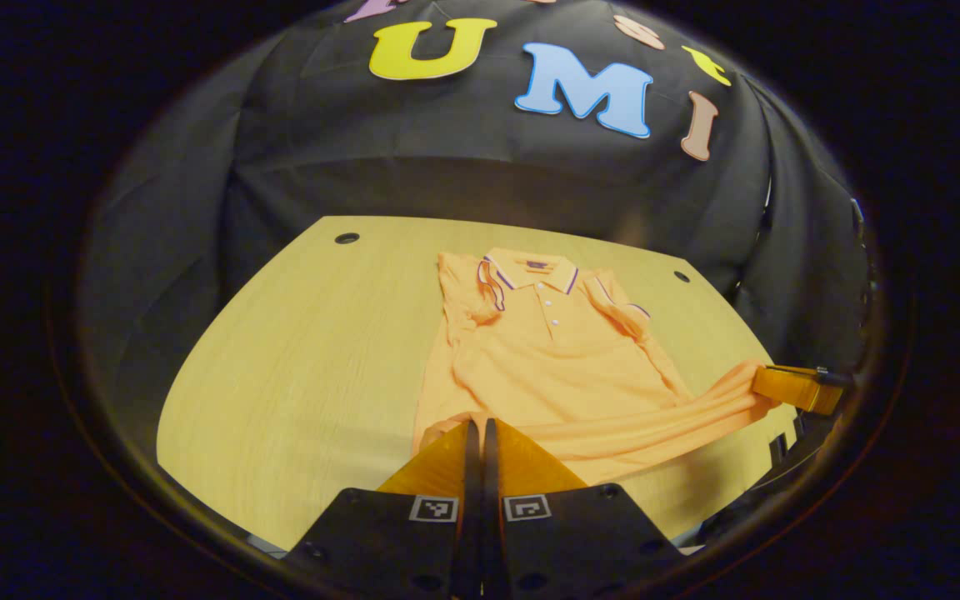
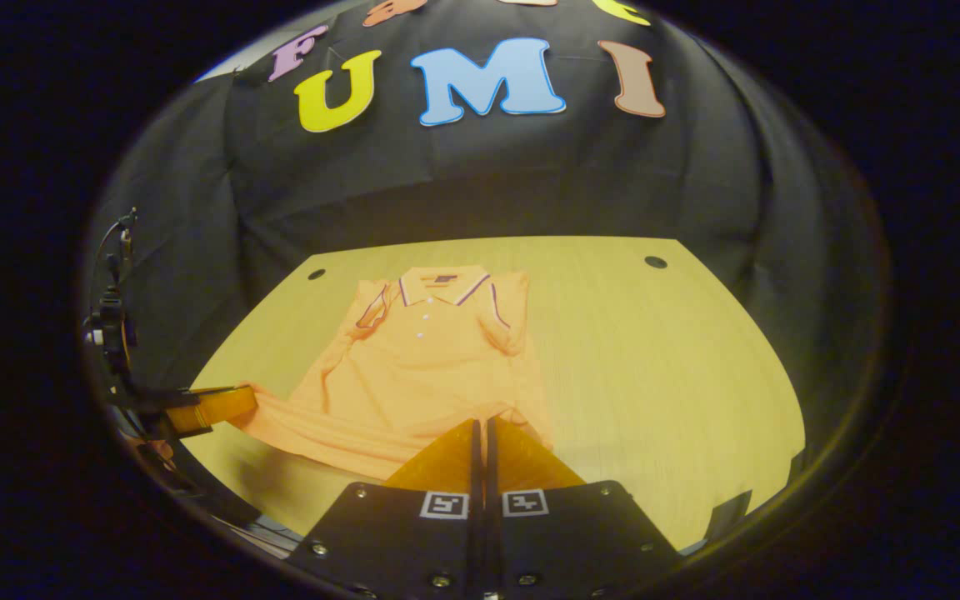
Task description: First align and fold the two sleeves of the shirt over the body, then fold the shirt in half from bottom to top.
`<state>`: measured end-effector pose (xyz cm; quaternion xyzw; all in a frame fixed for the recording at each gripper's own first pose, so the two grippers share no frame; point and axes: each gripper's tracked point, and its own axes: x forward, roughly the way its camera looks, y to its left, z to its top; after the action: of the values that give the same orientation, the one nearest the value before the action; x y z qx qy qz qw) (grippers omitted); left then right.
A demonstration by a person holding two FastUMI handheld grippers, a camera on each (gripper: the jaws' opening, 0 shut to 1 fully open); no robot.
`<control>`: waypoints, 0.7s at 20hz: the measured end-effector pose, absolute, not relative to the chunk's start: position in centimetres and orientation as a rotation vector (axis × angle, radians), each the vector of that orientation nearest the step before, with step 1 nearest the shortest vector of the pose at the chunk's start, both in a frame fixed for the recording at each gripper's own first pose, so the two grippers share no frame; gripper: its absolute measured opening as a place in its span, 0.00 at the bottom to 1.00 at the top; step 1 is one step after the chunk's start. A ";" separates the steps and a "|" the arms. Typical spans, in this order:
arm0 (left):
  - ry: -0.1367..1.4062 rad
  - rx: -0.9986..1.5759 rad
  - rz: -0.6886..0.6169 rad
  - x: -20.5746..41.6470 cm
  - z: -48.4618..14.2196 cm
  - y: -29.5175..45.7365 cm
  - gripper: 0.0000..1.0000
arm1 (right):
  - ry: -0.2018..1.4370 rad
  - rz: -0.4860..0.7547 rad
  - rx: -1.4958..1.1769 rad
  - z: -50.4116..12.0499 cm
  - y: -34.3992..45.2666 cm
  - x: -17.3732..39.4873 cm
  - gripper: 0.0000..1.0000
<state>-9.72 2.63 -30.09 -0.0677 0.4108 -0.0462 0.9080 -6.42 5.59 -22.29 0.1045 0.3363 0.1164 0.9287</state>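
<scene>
Two grippers clenched on one shirt hem | left gripper view: left gripper (image 1: pixel 480 427) pinches near-left hem corner of shirt (image 1: pixel 555 358) on table (image 1: pixel 305 358), sleeves folded in; right gripper (image 1: pixel 767 385) grips far-right corner | right gripper view: right gripper (image 2: pixel 480 427) pinches near hem, raised.

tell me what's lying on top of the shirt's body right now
Both sleeves are folded in over the orange shirt. What lies under them is covered. Both grippers pinch its lifted bottom hem.
</scene>
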 end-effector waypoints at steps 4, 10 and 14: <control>0.813 -0.155 -0.107 -5.0 -29.9 2.8 0.06 | 0.658 0.210 0.203 -21.0 5.5 -1.7 0.01; 0.771 -0.197 -0.124 2.3 -30.9 2.6 0.06 | 0.651 0.155 0.197 -20.4 6.1 4.1 0.01; 0.744 -0.225 -0.125 7.3 -31.5 2.8 0.06 | 0.640 0.125 0.193 -20.4 6.2 8.2 0.01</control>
<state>7.35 2.81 -31.51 -0.1097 0.3623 -0.0608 0.9236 8.18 6.22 -20.35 0.0948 0.3139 0.0612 0.9427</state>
